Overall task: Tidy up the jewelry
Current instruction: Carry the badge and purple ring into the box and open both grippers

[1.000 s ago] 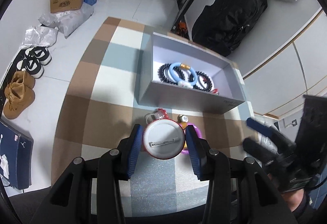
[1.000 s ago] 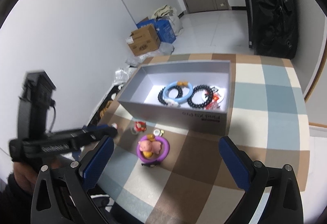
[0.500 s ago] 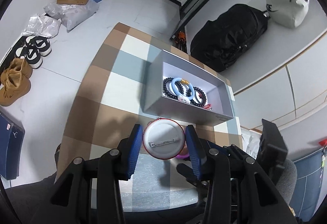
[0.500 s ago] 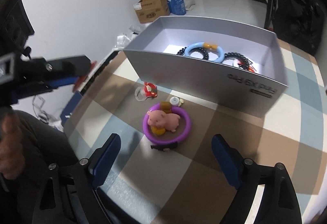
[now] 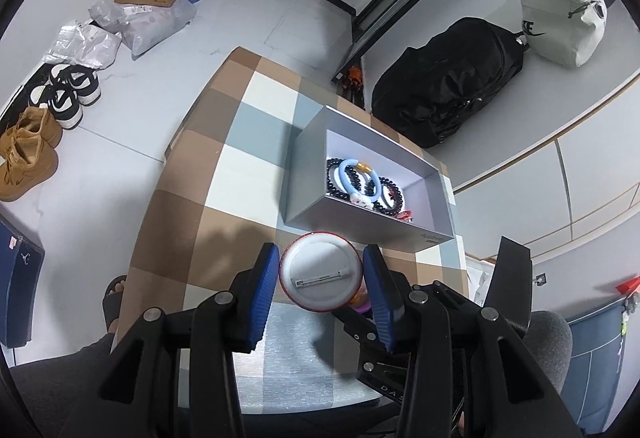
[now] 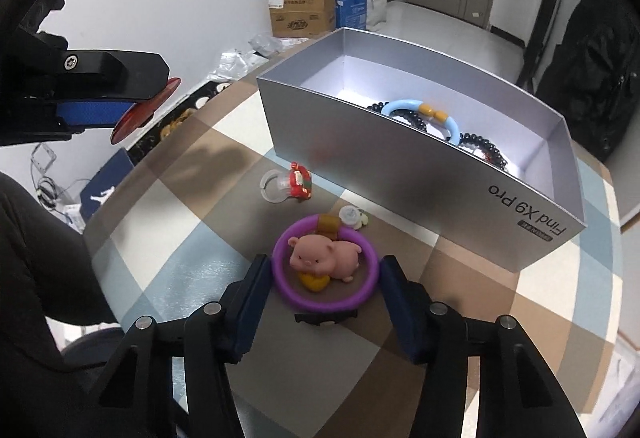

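Your left gripper holds the round pin badge tight, up near the gray box. Your right gripper is open around the purple pig bracelet on the table. Bead bracelets already in; badge, bracelet & red ring left.

My right tongs straddle the pig bracelet on the table. Ahead of them stands the box, bracelets inside; a ring lies ahead-left. My left tongs clasp a badge above the table, box beyond.
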### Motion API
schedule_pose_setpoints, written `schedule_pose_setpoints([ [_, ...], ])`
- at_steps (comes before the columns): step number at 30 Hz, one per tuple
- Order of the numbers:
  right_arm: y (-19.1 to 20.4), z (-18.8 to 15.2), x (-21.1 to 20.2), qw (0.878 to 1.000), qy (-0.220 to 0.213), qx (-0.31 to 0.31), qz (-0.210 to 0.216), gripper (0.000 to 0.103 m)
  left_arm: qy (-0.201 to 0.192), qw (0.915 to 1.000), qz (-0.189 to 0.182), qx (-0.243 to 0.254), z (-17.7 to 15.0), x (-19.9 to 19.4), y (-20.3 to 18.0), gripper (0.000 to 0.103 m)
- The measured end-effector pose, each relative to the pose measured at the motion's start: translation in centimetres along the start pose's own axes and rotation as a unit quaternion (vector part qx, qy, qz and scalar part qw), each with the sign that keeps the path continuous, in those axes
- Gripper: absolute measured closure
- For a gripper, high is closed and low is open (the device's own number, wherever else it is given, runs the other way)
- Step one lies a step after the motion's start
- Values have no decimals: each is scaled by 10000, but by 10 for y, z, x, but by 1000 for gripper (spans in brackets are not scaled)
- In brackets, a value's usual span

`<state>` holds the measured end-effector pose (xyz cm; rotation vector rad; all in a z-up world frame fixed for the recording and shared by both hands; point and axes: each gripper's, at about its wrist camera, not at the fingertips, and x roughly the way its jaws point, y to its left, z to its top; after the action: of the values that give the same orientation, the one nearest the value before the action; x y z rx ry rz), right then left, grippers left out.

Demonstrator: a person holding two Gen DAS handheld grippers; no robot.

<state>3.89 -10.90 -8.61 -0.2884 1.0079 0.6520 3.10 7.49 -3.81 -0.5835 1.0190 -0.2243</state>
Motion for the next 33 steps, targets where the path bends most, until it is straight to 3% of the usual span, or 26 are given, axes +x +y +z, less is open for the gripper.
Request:
schedule_pose_setpoints([
  [14, -15, 8, -31, 9969, -443, 403, 503, 51, -126, 9999, -49, 34, 2, -1, -3, 66],
  [25, -38, 28, -68, 9868, -1138, 863, 766, 51, -559, 9976, -274, 296, 9, -2, -29, 66],
  [33, -66, 40, -75, 9794, -1307, 1275, 865, 51, -552, 9968, -202, 540, 19, 15, -51, 66],
])
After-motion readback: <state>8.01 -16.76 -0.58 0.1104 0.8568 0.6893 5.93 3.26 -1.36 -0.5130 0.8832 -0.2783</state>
